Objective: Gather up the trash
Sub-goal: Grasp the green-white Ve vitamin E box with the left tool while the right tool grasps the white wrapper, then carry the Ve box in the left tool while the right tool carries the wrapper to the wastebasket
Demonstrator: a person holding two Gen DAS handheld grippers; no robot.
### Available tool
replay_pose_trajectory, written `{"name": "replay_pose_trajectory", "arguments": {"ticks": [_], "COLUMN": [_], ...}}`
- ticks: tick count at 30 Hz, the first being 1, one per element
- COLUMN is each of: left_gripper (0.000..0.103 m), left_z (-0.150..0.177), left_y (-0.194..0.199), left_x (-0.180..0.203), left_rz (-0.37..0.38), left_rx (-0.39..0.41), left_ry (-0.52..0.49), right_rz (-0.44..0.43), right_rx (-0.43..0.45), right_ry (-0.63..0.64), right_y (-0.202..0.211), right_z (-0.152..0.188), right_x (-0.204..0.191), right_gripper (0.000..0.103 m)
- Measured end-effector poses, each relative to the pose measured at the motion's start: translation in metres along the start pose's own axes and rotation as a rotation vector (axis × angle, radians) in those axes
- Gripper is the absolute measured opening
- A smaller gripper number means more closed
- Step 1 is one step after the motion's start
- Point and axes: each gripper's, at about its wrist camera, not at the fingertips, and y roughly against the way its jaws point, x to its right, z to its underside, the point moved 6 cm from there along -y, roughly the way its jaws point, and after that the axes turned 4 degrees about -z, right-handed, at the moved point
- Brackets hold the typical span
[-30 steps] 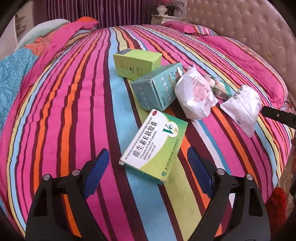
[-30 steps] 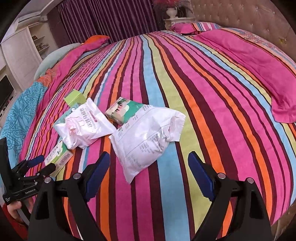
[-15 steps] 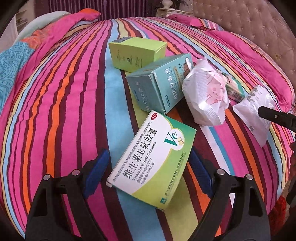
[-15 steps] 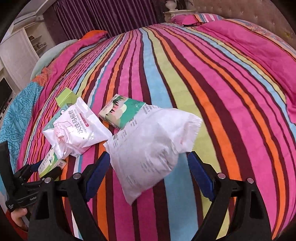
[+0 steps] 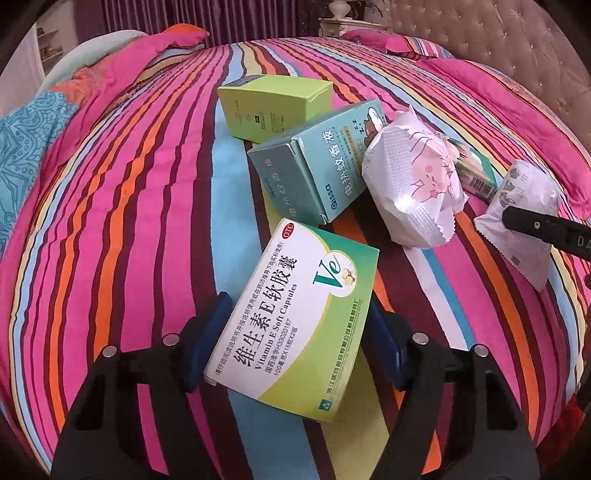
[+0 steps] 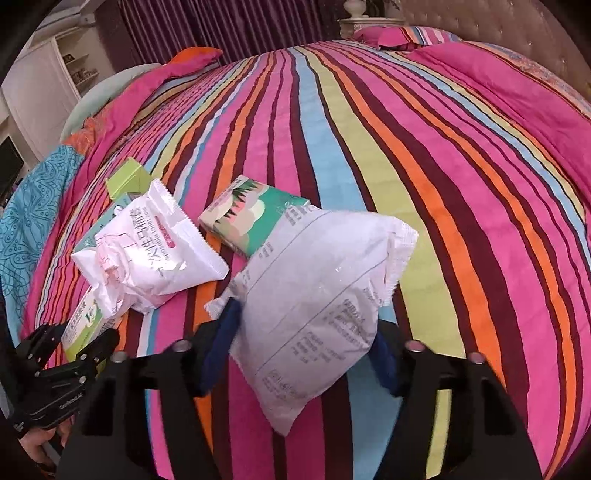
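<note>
Both tools closing | left tool (image 5: 299,345): vitamin box (image 5: 295,317) edges | right tool (image 6: 299,354): white packet (image 6: 317,310)

Soft even daylight, colours vivid; strong fisheye bending, dark vignetted corners, centre sharp.

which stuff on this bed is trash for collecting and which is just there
Trash to collect:
- green-and-white Vitamin E carton, left gripper closing on it
- white printed plastic packet, right gripper closing on it
- lime cardboard box
- teal carton
- white pink-printed wrapper
- green tissue pack

Just there:
- striped bedspread
- pink pillow
- tufted headboard
</note>
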Motion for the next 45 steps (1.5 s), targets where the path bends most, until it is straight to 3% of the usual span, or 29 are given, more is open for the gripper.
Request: {"name": "replay_pose_trajectory", "arguments": {"ticks": [2, 16, 32, 45], "left_gripper": [0.067, 0.067, 0.067, 0.067], "left_z": [0.001, 0.019, 0.068, 0.117], "left_y": [0.003, 0.041, 0.112, 0.144], "left_x": [0.000, -0.005, -0.002, -0.001], "left_rz": [-0.001, 0.017, 0.018, 0.041], "left_rx": [0.002, 0.013, 0.055, 0.070], "left_ry": [0.013, 0.079, 0.081, 0.068], "right_rz": [0.030, 0.002, -0.014, -0.077], "right_rx": [0.014, 0.044, 0.048, 0.072], "right_ry": [0.033, -0.018, -0.006, -0.003], "right_y": [0.006, 0.048, 0.099, 0.137], "right_z": [0.001, 0.010, 0.071, 0.109], "right_x": [-0.003, 0.002, -0.007, -0.027], "right_gripper": [0.052, 0.051, 0.051, 0.051]}}
